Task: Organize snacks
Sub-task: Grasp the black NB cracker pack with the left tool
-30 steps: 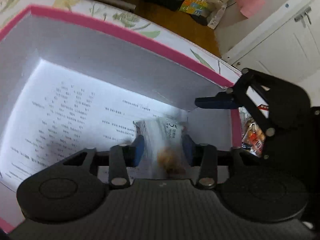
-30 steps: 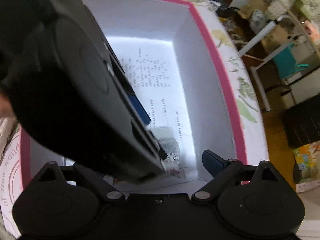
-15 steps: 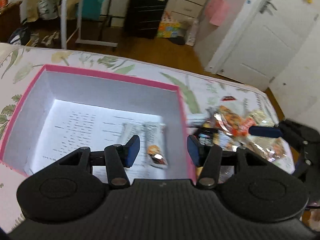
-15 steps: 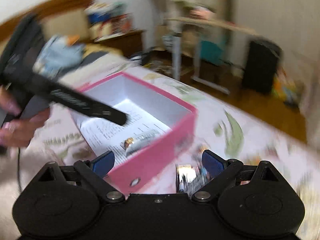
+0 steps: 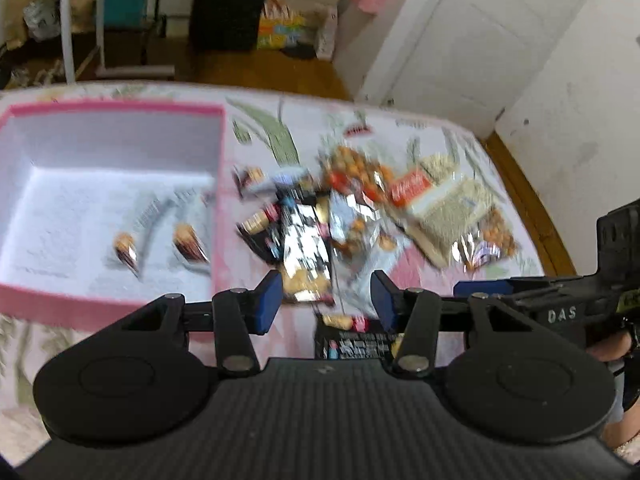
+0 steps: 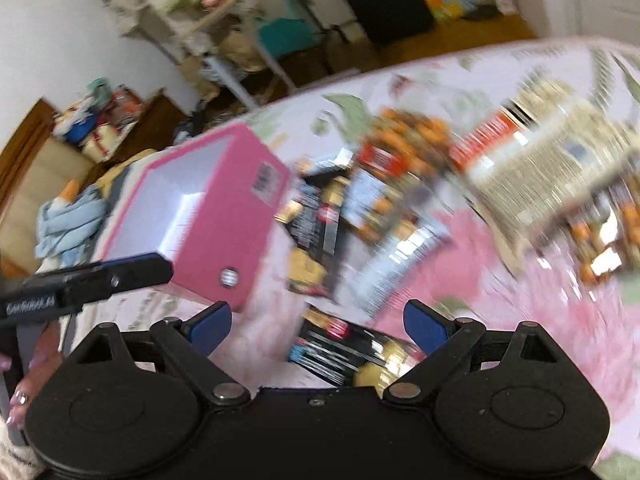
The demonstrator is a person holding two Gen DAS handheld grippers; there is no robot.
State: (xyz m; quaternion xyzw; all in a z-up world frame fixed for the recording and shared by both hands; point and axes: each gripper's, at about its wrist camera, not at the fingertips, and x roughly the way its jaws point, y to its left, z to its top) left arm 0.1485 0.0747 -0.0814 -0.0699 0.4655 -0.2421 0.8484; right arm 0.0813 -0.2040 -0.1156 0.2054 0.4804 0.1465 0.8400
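Note:
A pink box (image 5: pixel 120 110) with a white inside stands at the left on the floral bedspread, two small snack packets (image 5: pixel 126 248) (image 5: pixel 190 242) on its floor. To its right lies a blurred pile of snacks (image 5: pixel 340 216). My left gripper (image 5: pixel 326 300) hovers above the pile's near edge, its jaws closing with nothing between them. A dark packet (image 5: pixel 352 344) lies just below it. My right gripper (image 6: pixel 318 326) is open and empty over the same dark packet (image 6: pixel 340 352), right of the pink box (image 6: pixel 224 216). One finger of the right gripper (image 5: pixel 476 288) reaches in from the right.
The bedspread (image 5: pixel 440 292) ends at the far and right edges, with wooden floor beyond. A black suitcase (image 5: pixel 228 4) and a white door (image 5: pixel 460 40) stand behind. A blue cloth (image 6: pixel 68 216) lies beyond the box. A hand (image 6: pixel 24 392) holds the left gripper (image 6: pixel 136 268).
The left gripper let go of a clear packet inside the box, rose and swung right over the pile. The right gripper left the box, rolled upright and also moved to the pile.

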